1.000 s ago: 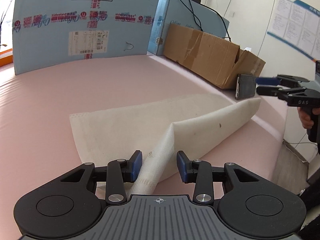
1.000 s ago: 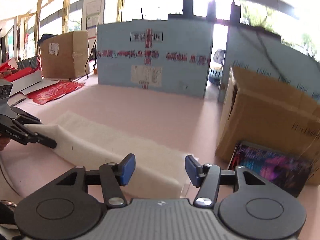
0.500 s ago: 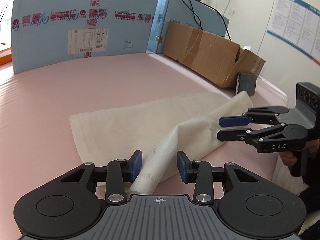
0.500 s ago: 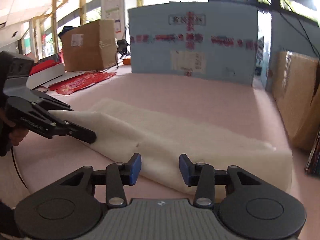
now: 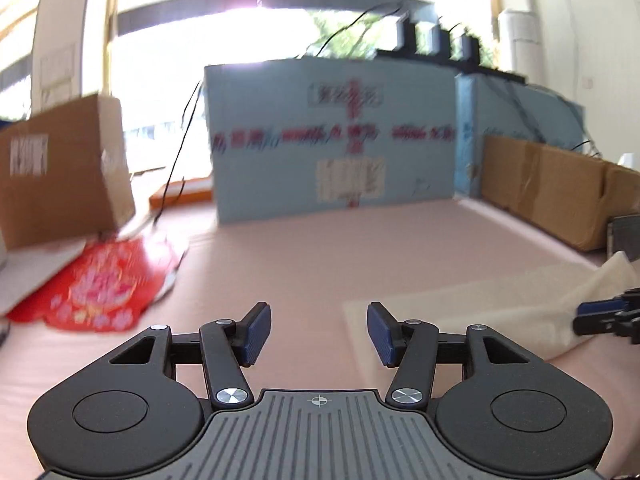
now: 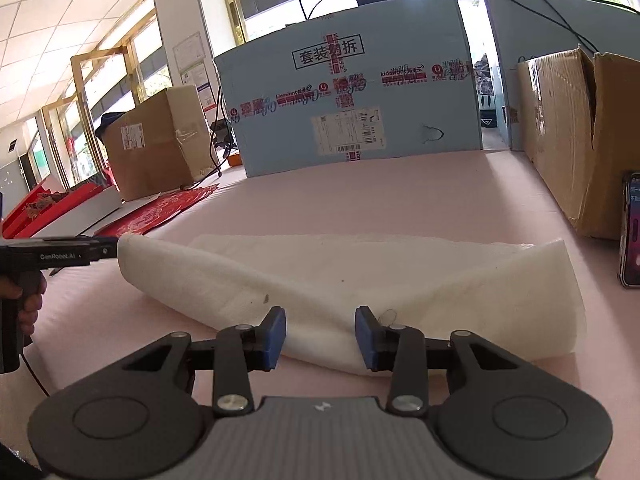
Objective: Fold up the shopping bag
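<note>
The white non-woven shopping bag (image 6: 360, 272) lies partly folded on the pink table, its near layer rolled over in a loose fold. My right gripper (image 6: 320, 338) is open with the bag's near folded edge between its blue pads, not clamped. My left gripper (image 5: 319, 332) is open and empty over bare pink table; the bag (image 5: 480, 312) lies to its right. In the right wrist view the left gripper (image 6: 92, 252) sits at the bag's left end. In the left wrist view the right gripper (image 5: 600, 316) shows at the bag's right edge.
A large blue carton (image 6: 348, 108) stands at the back of the table. Brown cardboard boxes stand at the right (image 6: 580, 132) and back left (image 6: 156, 148). A phone (image 6: 631, 228) leans at the right. Red printed paper (image 5: 104, 284) lies at the left.
My left gripper has let go of the bag, opened wider and swung left, off the bag. My right gripper has come in low against the bag's near fold.
</note>
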Available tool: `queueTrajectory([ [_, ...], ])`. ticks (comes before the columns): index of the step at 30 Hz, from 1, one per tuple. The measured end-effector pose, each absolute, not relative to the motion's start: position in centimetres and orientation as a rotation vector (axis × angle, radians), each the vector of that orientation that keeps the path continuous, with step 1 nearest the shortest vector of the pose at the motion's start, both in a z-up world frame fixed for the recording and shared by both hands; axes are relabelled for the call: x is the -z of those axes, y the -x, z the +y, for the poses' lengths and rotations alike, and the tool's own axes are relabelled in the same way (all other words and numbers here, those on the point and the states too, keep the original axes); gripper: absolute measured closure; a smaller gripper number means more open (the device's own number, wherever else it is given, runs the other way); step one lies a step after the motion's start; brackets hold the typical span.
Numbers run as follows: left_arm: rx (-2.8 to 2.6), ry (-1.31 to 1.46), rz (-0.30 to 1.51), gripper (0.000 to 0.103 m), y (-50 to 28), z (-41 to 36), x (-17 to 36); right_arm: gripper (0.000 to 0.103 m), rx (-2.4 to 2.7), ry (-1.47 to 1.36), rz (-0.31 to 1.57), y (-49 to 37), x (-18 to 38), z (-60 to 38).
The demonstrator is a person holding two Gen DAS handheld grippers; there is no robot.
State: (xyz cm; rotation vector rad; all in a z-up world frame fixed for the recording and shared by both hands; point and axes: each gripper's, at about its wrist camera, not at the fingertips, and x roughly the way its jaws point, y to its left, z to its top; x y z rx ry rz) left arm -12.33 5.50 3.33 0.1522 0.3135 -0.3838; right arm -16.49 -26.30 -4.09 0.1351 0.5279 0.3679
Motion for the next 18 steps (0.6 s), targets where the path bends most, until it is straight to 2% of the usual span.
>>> queueTrajectory([
  [3, 0.517, -0.245, 0.239, 0.051, 13.9, 1.2, -3.7, 0.062, -0.350, -0.141, 0.521, 16.6, 4.1, -26.1],
  [4, 0.552, -0.276, 0.250, 0.055, 13.8, -0.2, -3.2, 0.062, -0.343, -0.147, 0.518, 16.6, 4.2, -26.1],
  [5, 0.582, -0.321, 0.277, 0.065, 13.5, -1.5, -2.4, 0.062, -0.337, -0.152, 0.516, 16.6, 4.2, -26.0],
  [6, 0.611, -0.367, 0.305, 0.080, 13.2, -2.8, -1.6, 0.062, -0.331, -0.156, 0.514, 16.7, 4.2, -26.0],
  [10, 0.633, -0.473, 0.432, 0.083, 11.9, -5.0, 1.1, 0.061, -0.315, -0.132, 0.515, 17.0, 3.9, -25.8],
  [18, 0.664, -0.406, 0.465, 0.079, 11.6, -4.0, 1.4, 0.060, -0.258, -0.079, 0.448, 15.6, 2.4, -24.6],
])
